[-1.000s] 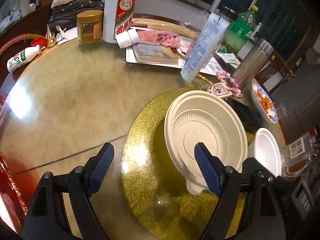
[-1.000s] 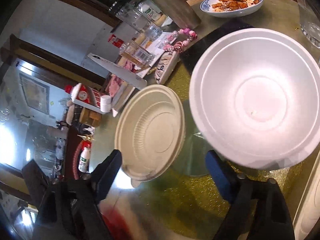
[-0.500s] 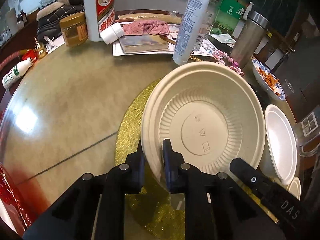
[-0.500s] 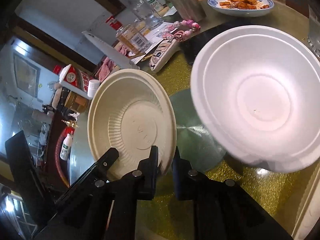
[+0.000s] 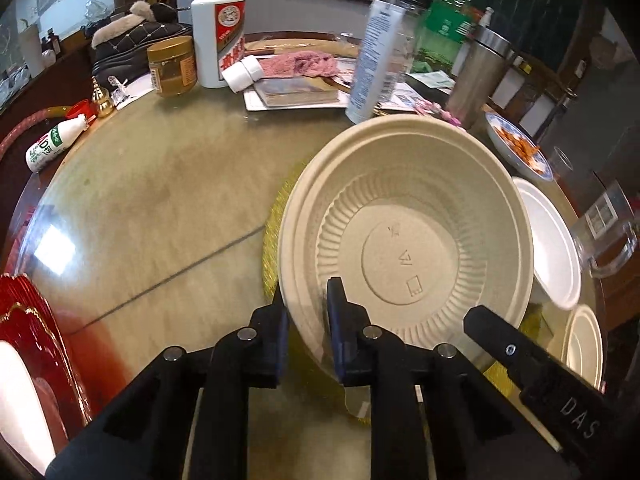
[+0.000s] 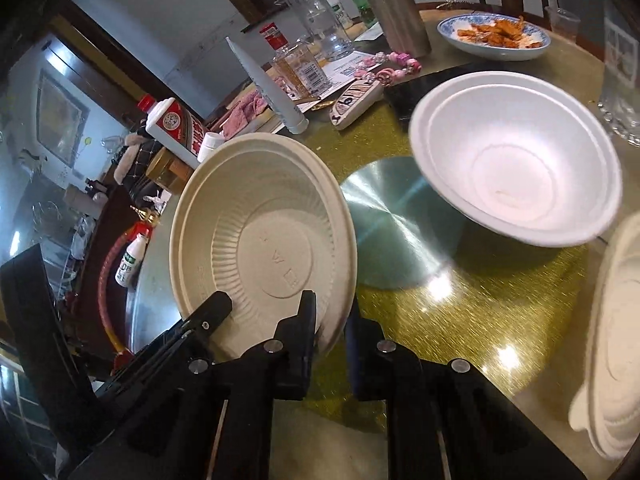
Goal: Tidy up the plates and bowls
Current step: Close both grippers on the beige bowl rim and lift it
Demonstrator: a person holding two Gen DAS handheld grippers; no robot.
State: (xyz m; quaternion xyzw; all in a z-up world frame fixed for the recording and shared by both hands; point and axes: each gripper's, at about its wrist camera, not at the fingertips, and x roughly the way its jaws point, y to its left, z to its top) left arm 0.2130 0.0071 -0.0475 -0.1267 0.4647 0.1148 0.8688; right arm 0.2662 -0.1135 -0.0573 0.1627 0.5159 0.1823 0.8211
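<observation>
A: Both grippers have the beige bowl (image 5: 408,240) by its near rim. The left gripper (image 5: 306,312) pinches the rim with one finger inside and one outside; the right gripper (image 6: 330,332) does the same on the other side of that near edge. The bowl tilts up off the gold mat (image 6: 460,320).

B: So where should it go?

A: My guess is onto the white bowl (image 6: 516,176), which sits far right on the mat, near the silver disc (image 6: 396,232). Another beige piece (image 6: 612,344) is at the right edge, too blurred to name.

B: How to carry it well?

A: Keep both pinches even, since thin pulp rims probably bend. Level the bowl before lowering, and move the two grippers together so it does not twist.

B: Hazards?

A: The glass mug (image 5: 604,232) stands just beyond the white bowl on the worktop (image 5: 160,200); steer clear of it.
</observation>
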